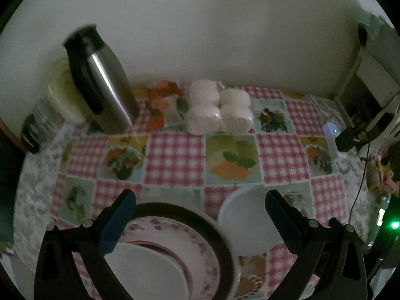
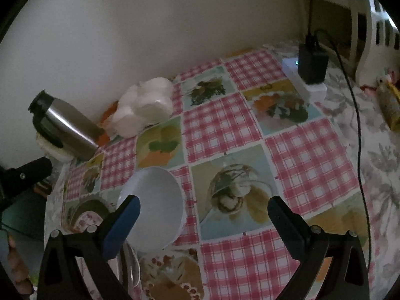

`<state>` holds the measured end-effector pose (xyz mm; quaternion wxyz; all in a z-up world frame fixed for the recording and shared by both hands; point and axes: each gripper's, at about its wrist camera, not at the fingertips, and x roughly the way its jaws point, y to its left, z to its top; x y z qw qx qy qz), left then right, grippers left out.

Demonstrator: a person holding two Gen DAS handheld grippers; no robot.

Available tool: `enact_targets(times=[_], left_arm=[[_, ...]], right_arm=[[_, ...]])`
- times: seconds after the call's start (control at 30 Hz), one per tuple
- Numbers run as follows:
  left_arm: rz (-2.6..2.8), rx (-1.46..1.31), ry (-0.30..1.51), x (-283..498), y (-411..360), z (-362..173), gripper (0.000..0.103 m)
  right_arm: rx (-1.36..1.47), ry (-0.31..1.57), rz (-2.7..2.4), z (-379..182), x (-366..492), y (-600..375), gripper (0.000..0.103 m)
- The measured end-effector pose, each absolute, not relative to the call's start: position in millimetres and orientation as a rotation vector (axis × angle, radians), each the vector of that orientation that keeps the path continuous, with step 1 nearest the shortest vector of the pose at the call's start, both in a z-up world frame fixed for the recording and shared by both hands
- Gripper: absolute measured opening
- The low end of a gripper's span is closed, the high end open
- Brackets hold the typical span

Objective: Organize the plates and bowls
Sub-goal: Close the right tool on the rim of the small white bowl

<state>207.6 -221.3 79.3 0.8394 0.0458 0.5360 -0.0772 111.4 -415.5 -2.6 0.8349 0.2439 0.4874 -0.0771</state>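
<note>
A white round bowl (image 1: 246, 221), seen empty, is set on the desk covered in a pink-checked patchwork cloth (image 1: 175, 158), just beside a floral-rimmed pink plate (image 1: 190, 245) on a dark round plate (image 1: 200, 218). The left tool (image 1: 200, 206) and right tool (image 2: 203, 211) are held wide open, gripping nothing. A steel thermos jug (image 1: 107, 85) is stood behind.

White bowl (image 1: 246, 225) upright, just beside dark-rimmed floral plate (image 1: 190, 240), tablecloth
</note>
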Motion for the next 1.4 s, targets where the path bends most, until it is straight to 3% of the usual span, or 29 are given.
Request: enact_targets(times=[0.57,1.03,1.27,1.4], left_arm=[[-0.105,0.204,1.299,230.9,-254.4,24.9,0.103],[-0.099,0.216,1.341,236.2,-252.8,12.1,0.103],[-0.105,0.285,1.375,237.1,-255.5,-3.9,0.098],[-0.127,0.297,1.416,235.9,-260.9,-15.2,0.082]], right_arm=[[0.463,1.193,-0.192,-42.8,128.5,-405.9,0.103],[0.476,1.188,-0.193,-45.6,129.7,-398.9,0.103],[0.564,1.221,-0.152,-58.3,128.1,-400.3,0.078],[0.599,1.225,-0.128,-63.0,128.6,-397.6,0.068]])
